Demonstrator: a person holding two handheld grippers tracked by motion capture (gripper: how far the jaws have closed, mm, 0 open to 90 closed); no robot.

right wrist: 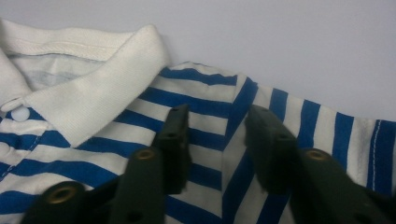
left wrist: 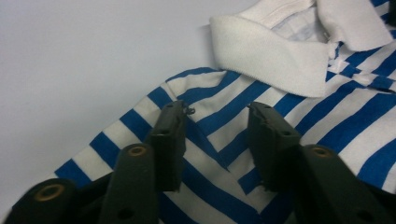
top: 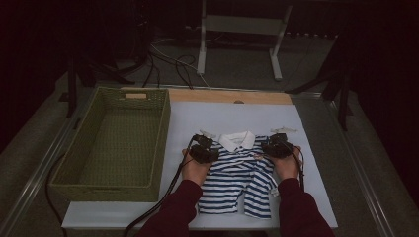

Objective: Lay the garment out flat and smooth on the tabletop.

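left gripper (left wrist: 215, 140): set on the left shoulder seam of the striped shirt (top: 237, 173), jaws part open, cloth lying between them, not yet pinched.
right gripper (right wrist: 217, 144): mirrored on the right shoulder seam, jaws likewise part open.
shirt axis: laid flat on the table (top: 197, 118), hem near, collar (top: 237, 140) far.
basket (top: 74, 185): seen to the left, well apart.

Two dark-red-sleeved forearms are reaching in from the near edge, each hand gripping a black two-jaw claw. The left claw (top: 204, 149) and the right claw (top: 276, 146) are pointing forward and down, side by side, well apart. Each pair of jaws is standing partly apart, fingertips lowered.
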